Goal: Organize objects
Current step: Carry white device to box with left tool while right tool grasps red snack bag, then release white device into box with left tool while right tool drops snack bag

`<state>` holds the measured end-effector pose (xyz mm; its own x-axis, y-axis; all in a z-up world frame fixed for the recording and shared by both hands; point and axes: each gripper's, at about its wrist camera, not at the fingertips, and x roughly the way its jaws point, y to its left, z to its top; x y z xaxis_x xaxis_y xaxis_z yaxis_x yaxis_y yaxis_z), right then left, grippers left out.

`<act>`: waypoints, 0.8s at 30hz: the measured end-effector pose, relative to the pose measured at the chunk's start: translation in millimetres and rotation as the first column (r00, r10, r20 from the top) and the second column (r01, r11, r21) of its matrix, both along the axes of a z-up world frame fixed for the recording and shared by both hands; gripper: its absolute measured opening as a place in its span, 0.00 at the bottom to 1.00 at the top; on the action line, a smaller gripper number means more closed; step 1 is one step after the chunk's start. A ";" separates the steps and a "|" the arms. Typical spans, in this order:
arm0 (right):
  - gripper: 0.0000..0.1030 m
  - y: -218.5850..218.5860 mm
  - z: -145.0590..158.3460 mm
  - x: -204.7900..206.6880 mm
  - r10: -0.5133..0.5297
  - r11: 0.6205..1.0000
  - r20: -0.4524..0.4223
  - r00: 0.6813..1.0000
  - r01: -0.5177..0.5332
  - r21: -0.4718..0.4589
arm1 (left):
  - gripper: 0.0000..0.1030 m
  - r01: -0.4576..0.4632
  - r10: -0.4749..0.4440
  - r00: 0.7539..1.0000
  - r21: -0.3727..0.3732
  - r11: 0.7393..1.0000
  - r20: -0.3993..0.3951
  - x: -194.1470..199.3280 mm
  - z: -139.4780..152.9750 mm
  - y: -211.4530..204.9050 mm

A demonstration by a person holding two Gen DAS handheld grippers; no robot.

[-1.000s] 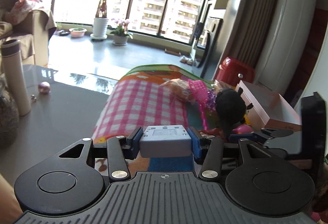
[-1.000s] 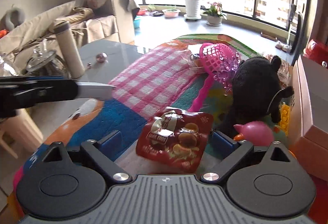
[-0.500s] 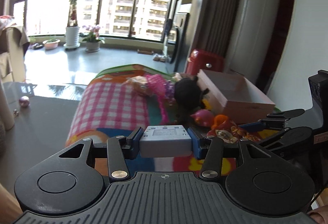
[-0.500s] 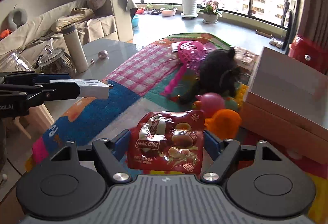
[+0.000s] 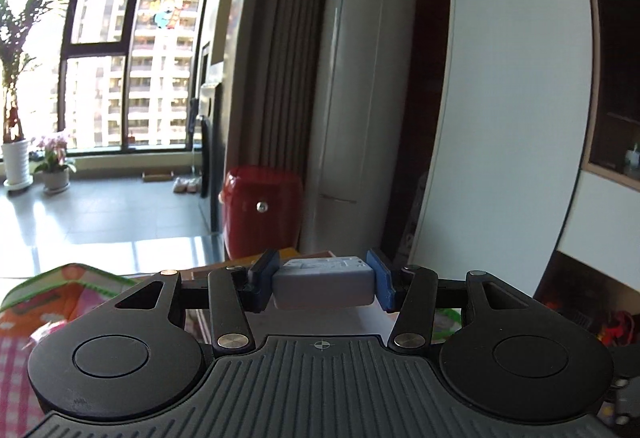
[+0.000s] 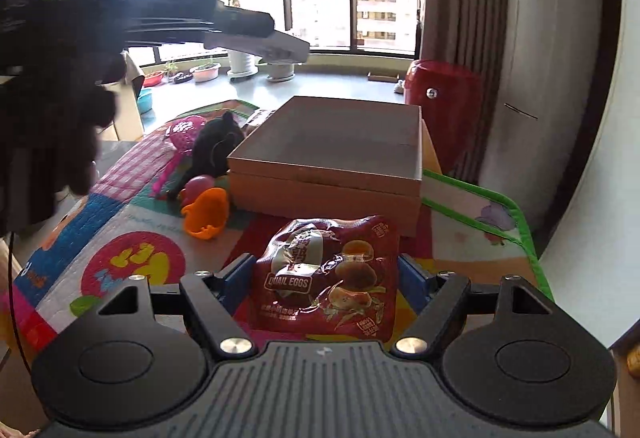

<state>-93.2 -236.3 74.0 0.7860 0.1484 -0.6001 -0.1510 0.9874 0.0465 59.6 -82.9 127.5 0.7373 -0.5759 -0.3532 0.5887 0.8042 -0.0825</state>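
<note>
My left gripper (image 5: 323,270) grips a small grey box (image 5: 324,288) between its blue pads, and its jaws are opening slightly. From the right wrist view, that grey box (image 6: 280,47) hangs high at the upper left, above the mat. My right gripper (image 6: 324,264) is shut on a red quail eggs packet (image 6: 328,278), held above the colourful mat (image 6: 120,238). An open brown cardboard box (image 6: 332,141) stands just beyond the packet. In the left wrist view, only its rim (image 5: 240,264) shows behind the fingers.
A black plush toy (image 6: 216,147), pink scoop (image 6: 182,129), pink toy (image 6: 200,183) and orange toy (image 6: 208,213) lie left of the cardboard box. A red bin (image 6: 444,93) and a tall white unit (image 5: 360,97) stand behind. The mat's green edge (image 6: 516,222) runs at the right.
The right jaws closed on the quail eggs packet and carried it towards the cardboard box. The left gripper swung right and rose with the grey box; its view now faces the wall.
</note>
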 end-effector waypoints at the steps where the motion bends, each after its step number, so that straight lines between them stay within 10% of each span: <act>1: 0.74 -3.1 -0.6 1.7 -0.014 1.000 -0.001 1.000 0.014 0.004 | 0.53 -0.020 0.022 0.999 0.039 0.999 -0.049 19.8 -11.9 -12.9; 9: 0.74 -16.2 -7.7 17.2 -0.055 0.998 -0.025 0.998 0.055 0.006 | 0.51 -0.093 0.091 0.994 -0.036 0.995 -0.065 31.3 -35.6 18.3; 19: 0.75 -3.6 40.1 119.3 -0.070 0.997 0.142 0.987 0.072 -0.003 | 0.51 -0.147 0.172 0.944 0.107 0.983 -0.281 -26.8 -95.0 112.5; 24: 0.95 13.0 47.3 164.0 -0.102 0.993 0.181 0.978 0.110 -0.035 | 0.51 -0.164 0.190 0.933 0.107 0.981 -0.307 -39.9 -104.7 127.9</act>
